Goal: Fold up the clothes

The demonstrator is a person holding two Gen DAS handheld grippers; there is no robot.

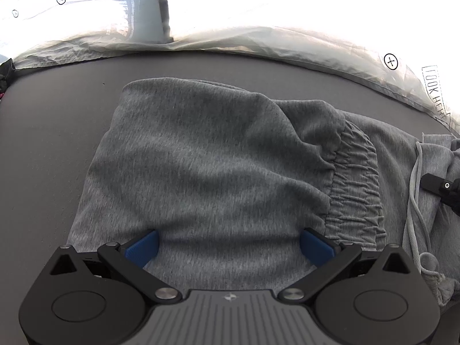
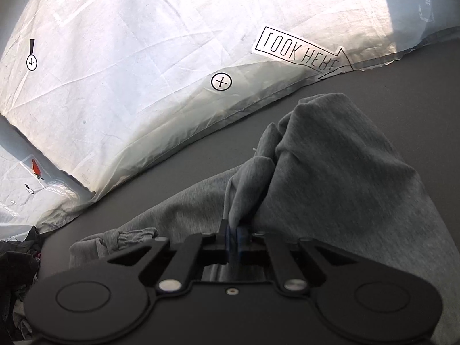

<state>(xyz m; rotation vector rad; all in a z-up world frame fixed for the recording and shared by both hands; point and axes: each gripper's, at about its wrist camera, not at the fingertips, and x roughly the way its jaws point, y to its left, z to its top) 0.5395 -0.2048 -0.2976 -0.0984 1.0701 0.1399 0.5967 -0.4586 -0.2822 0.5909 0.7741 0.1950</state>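
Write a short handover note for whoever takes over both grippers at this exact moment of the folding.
Left gripper: open, jaws wide, poised over the folded part of the grey sweatpants, gripping nothing.
Right gripper: shut on a bunched fold of the sweatpants, lifted off the dark grey surface.
Things: elastic cuff lies on top of the folded part; drawstring trails beside it.
Done: one fold laid.
Left: probably carry the pinched end over, release, smooth flat.
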